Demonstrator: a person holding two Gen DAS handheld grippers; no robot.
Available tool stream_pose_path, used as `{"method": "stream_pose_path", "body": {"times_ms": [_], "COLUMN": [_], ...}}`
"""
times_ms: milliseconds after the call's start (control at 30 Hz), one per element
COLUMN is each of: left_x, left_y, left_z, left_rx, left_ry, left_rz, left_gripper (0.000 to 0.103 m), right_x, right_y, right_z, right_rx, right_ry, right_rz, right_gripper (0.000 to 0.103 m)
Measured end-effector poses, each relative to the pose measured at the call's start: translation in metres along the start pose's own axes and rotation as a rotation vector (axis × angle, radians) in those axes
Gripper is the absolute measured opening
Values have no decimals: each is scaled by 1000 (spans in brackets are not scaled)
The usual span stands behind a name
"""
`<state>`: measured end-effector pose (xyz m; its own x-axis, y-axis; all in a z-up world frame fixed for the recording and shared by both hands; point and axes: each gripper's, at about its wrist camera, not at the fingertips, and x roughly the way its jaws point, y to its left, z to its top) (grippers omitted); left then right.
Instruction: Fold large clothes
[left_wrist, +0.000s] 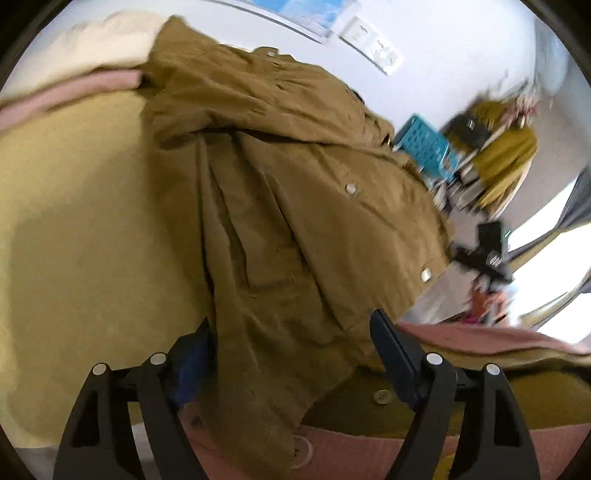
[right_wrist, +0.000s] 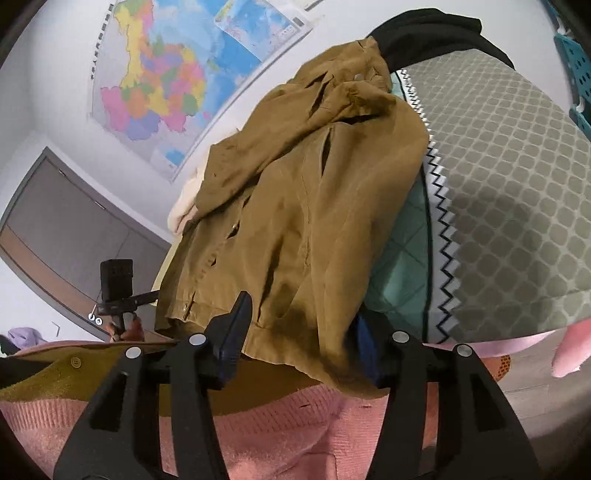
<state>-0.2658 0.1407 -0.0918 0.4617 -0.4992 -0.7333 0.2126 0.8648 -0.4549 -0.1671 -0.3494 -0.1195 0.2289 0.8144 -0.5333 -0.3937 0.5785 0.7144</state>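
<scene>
Where the clothes lie: a bed, its mustard blanket beside a grey patterned quilt.
Room: white walls, two maps, a grey door.
Writing: too blurred to read.
Brown jacket: one, spread on the bed, two snaps showing.
Left gripper: jaws apart, the hem between them.
Right gripper: jaws apart around the hem.
</scene>
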Motion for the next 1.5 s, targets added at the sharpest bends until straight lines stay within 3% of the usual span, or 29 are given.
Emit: {"method": "stream_pose_path", "body": {"times_ms": [33,67,100,133,233,367,467,633,800,967,1500], "left_x": [2,3,4,4,-8,-47,-75,-111,-90,-97,-95], "left_y": [-5,-8,-7,-3,6,-6,-14,-6,12,22,33], "left_z": [0,0,1,3,7,16,22,16,24,42,160], "left_rx": [24,24,13,-16,-102,-89,-69,-90,-172,-200,-159], "left_ry": [0,-5,-10,-17,-77,-210,-279,-385,-327,-331,-302], "left_rz": [25,46,79,100,55,43,86,30,-3,-36,21], "left_gripper": [62,50,27,17,9,8,8,9,9,10,13], "right_x": [2,2,3,1,-20,-55,-71,-91,-75,-75,-41], "right_y": [1,2,3,3,13,47,71,92,75,73,60], "right_z": [0,0,1,1,6,15,18,15,23,41,163], "right_rx": [0,7,12,23,30,-32,-77,-157,-76,-47,9], "right_ry": [-2,-7,-12,-31,-127,-269,-323,-394,-349,-367,-377], "right_rz": [1,-7,3,28,106,193,232,350,335,326,256], "right_gripper": [36,16,10,10,7,5,5,5,5,5,5]}}
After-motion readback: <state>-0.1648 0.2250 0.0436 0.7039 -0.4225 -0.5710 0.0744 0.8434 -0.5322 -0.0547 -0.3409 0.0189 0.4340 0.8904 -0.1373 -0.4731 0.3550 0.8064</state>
